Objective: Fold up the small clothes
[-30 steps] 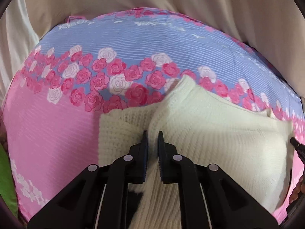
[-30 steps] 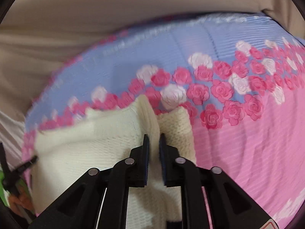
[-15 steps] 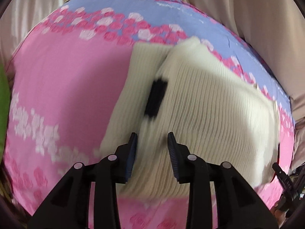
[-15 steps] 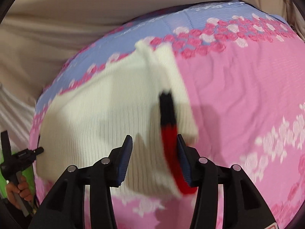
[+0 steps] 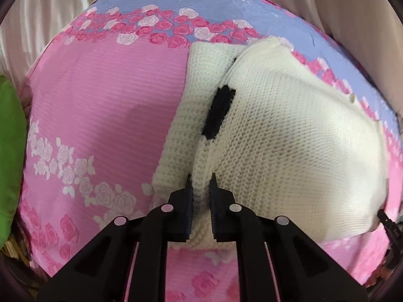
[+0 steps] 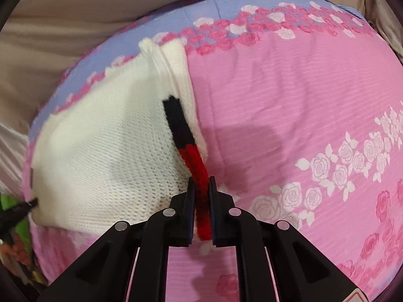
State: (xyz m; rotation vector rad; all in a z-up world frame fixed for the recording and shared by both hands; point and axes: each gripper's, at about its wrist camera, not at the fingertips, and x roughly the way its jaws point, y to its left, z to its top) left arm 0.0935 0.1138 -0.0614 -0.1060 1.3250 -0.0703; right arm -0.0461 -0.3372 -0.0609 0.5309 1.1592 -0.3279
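Observation:
A small cream knitted sweater (image 5: 289,136) with a black patch (image 5: 219,112) lies folded on a pink and blue rose-patterned sheet (image 5: 105,105). My left gripper (image 5: 200,183) is shut on the sweater's near edge at a raised fold. In the right wrist view the sweater (image 6: 105,151) shows a black and red stripe (image 6: 187,148) along its right edge. My right gripper (image 6: 200,186) is shut on the red end of that stripe at the sweater's near corner.
A green cloth (image 5: 10,156) lies off the sheet's left side. Beige bedding (image 6: 75,25) lies behind the sheet. The other gripper's tip shows at the sweater's far corner in each view (image 5: 388,222) (image 6: 22,207).
Both grippers let go of the sweater's far edge, opened, drew back to its near edge, and have closed on it there.

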